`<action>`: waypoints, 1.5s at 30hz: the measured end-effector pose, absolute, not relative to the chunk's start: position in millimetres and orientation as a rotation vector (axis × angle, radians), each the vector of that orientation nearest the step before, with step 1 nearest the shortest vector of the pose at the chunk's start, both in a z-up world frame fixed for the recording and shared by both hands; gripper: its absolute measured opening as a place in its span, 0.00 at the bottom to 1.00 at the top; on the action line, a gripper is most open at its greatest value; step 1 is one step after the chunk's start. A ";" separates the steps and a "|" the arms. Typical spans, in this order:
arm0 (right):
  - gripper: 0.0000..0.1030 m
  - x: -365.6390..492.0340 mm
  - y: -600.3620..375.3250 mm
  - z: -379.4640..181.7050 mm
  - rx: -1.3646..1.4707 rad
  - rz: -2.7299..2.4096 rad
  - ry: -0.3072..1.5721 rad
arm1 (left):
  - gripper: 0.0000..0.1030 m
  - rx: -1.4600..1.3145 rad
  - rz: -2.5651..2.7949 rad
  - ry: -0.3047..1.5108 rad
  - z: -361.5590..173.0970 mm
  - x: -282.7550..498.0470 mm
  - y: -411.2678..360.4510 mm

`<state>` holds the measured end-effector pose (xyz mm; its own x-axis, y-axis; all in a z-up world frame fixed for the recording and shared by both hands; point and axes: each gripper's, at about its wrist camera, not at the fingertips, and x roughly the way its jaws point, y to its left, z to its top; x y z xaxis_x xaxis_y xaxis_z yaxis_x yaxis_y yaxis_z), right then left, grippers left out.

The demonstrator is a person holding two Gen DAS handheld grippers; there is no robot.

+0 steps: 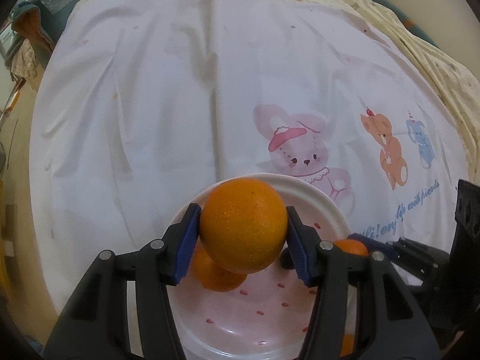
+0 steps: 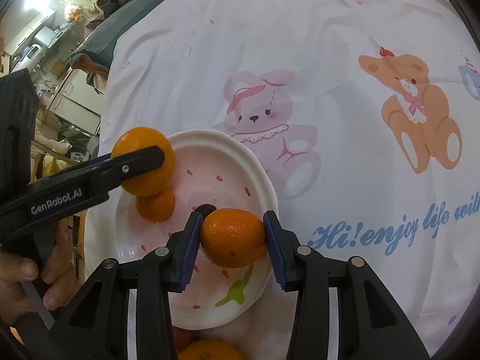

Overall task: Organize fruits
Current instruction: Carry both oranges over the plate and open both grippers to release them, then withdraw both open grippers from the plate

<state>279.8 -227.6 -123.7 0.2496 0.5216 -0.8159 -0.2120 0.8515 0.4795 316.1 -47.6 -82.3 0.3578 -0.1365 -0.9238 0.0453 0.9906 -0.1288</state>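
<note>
One small orange [image 2: 154, 207] already sits in the pink strawberry-print ceramic plate [image 2: 255, 162] at lower centre of the right wrist view. The left tool [image 1: 243, 234] is clamped on a large round orange [image 1: 243, 225] above it; the right tool [image 2: 232, 238] grips a smaller tangerine [image 2: 232, 237] over the plate. Both are yet to be set down, and more fruit [image 2: 210, 351] waits at the bottom edge.

Tabletop draped in a creased white cartoon-animal cloth [image 2: 345, 180], pink strawberry-print plate [image 2: 264, 186] resting on it near the pink rabbit, one orange [image 2: 156, 205] lying in the plate
</note>
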 end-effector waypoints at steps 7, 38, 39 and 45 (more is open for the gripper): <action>0.45 279.9 -225.6 -124.5 0.287 0.509 1.224 | 0.51 -0.084 -0.112 1.199 -84.2 314.8 -50.6; 0.71 260.2 -262.2 -66.2 0.365 0.405 1.075 | 0.72 -0.043 -0.093 1.109 -51.8 287.9 -35.6; 0.71 257.7 -263.1 -62.3 0.361 0.403 1.067 | 0.72 -0.040 -0.091 1.100 -48.9 284.9 -35.4; 0.71 242.8 -267.5 -47.4 0.352 0.396 1.044 | 0.72 -0.024 -0.081 1.062 -31.8 260.2 -34.4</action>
